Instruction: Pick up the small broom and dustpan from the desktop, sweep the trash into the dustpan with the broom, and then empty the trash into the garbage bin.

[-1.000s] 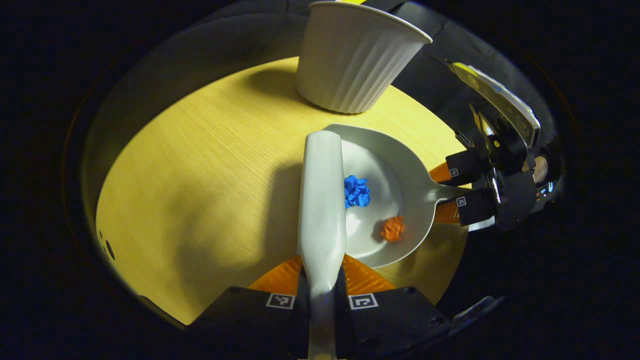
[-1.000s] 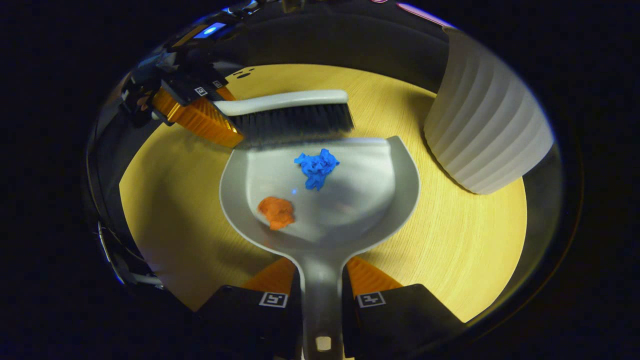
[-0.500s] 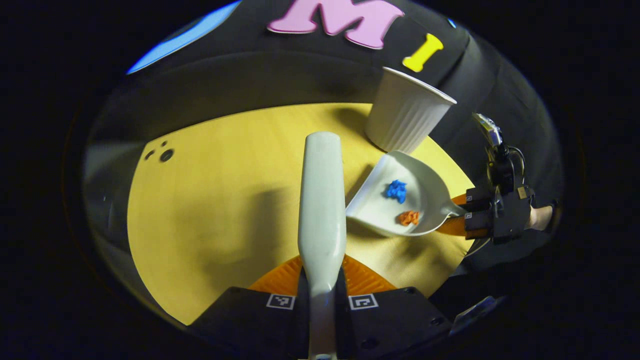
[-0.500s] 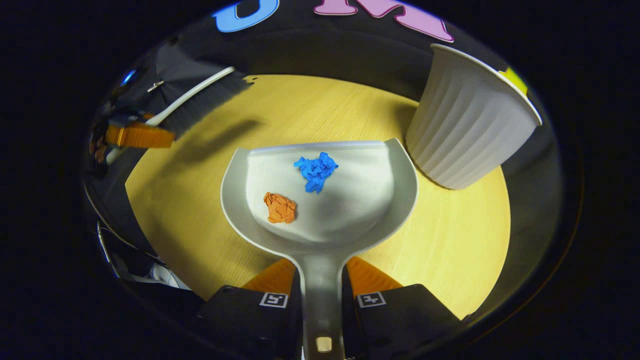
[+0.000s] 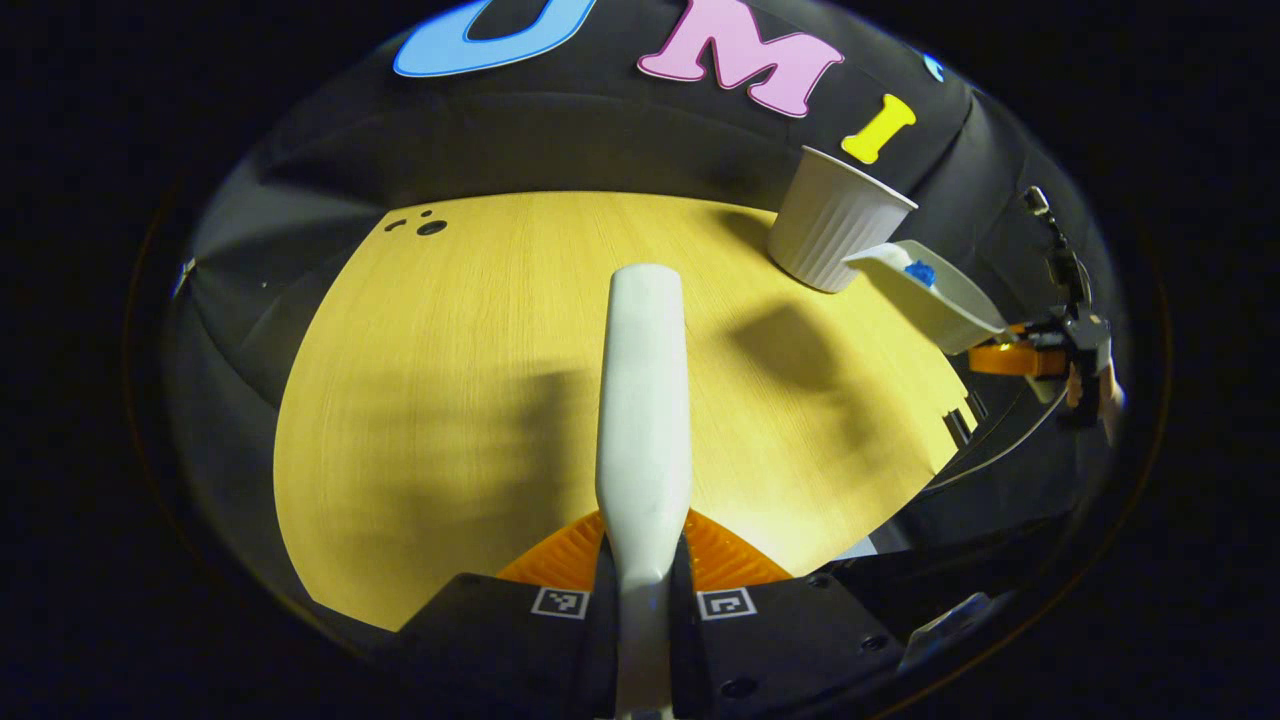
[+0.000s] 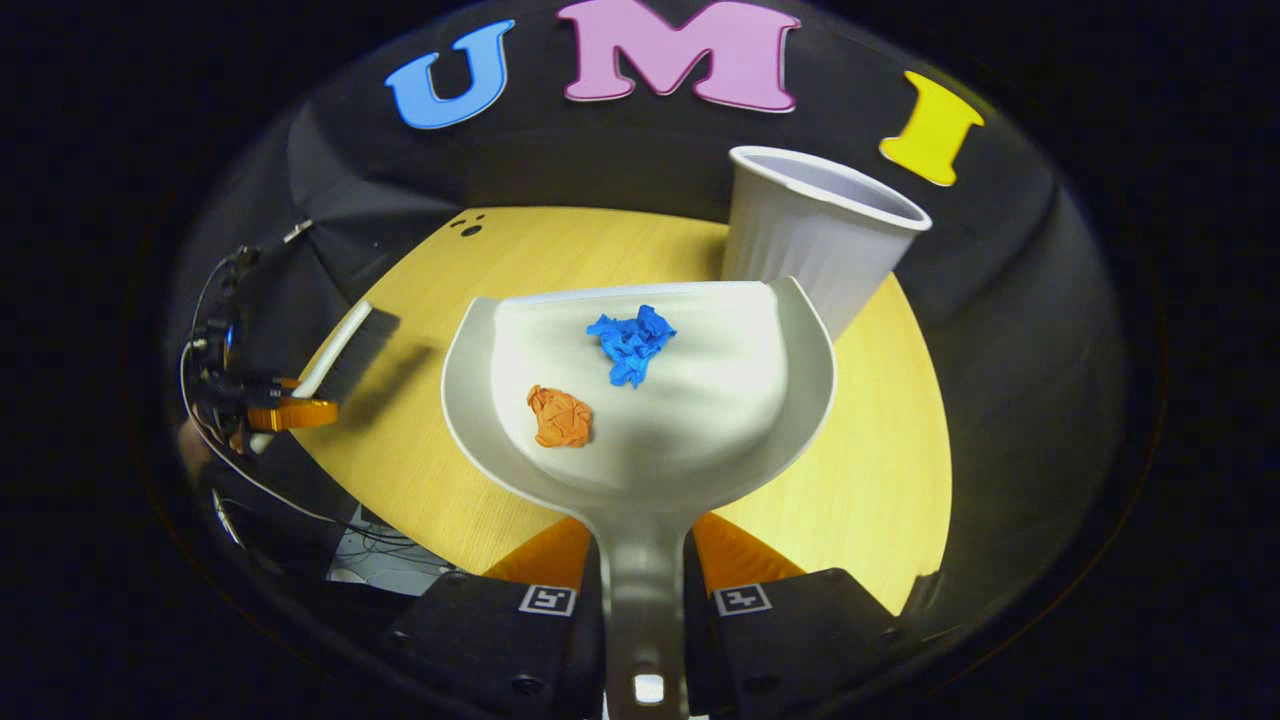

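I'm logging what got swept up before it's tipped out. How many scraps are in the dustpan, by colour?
Blue scrap: 1
Orange scrap: 1
Total: 2, both lying in the dustpan held by the right gripper.

dim booth, soft shadows, strong fisheye warping

We see a smooth glossy plastic dustpan [image 6: 700,420], crumpled paper scraps [image 6: 630,343], and a matt wood-grain desktop [image 5: 450,350].
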Motion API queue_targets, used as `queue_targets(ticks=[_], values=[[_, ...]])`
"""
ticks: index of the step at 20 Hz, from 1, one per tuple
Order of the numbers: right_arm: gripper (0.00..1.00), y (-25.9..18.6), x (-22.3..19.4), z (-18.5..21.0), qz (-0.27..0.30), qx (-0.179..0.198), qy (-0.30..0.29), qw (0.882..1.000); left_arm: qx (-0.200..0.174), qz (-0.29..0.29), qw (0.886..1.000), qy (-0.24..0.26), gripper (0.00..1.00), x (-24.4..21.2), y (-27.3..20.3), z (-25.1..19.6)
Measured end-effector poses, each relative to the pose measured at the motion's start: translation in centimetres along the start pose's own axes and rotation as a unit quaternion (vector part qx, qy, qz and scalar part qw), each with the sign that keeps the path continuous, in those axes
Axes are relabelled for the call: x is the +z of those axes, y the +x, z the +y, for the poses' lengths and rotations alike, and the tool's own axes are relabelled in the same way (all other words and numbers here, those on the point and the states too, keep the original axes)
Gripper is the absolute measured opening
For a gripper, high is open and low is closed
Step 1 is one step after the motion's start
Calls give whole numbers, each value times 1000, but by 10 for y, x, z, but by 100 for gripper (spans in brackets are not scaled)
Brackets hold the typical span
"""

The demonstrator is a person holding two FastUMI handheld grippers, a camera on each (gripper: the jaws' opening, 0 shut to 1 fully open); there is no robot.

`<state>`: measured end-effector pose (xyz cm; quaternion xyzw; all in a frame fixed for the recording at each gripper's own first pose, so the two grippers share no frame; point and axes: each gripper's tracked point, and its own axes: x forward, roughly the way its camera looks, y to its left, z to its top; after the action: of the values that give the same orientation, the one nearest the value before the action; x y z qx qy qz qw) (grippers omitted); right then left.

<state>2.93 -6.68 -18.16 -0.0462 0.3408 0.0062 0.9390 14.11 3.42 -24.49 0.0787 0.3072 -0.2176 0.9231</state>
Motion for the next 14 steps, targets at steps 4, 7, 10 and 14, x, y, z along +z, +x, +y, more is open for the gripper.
queue_targets(ticks=[4,7,10,14], values=[[31,-16,12,-16,-19,-47,15,999,8,-10,1000,-7,25,-16,-17,5],[35,-20,19,-30,-29,-77,22,996,4,-31,1000,-6,25,-17,-26,8],[31,-21,40,-57,-40,-108,29,993,5,-37,999,-9,25,-22,-35,15],[35,-16,83,-86,-48,-136,31,989,15,-33,999,-28,25,-36,-45,35]])
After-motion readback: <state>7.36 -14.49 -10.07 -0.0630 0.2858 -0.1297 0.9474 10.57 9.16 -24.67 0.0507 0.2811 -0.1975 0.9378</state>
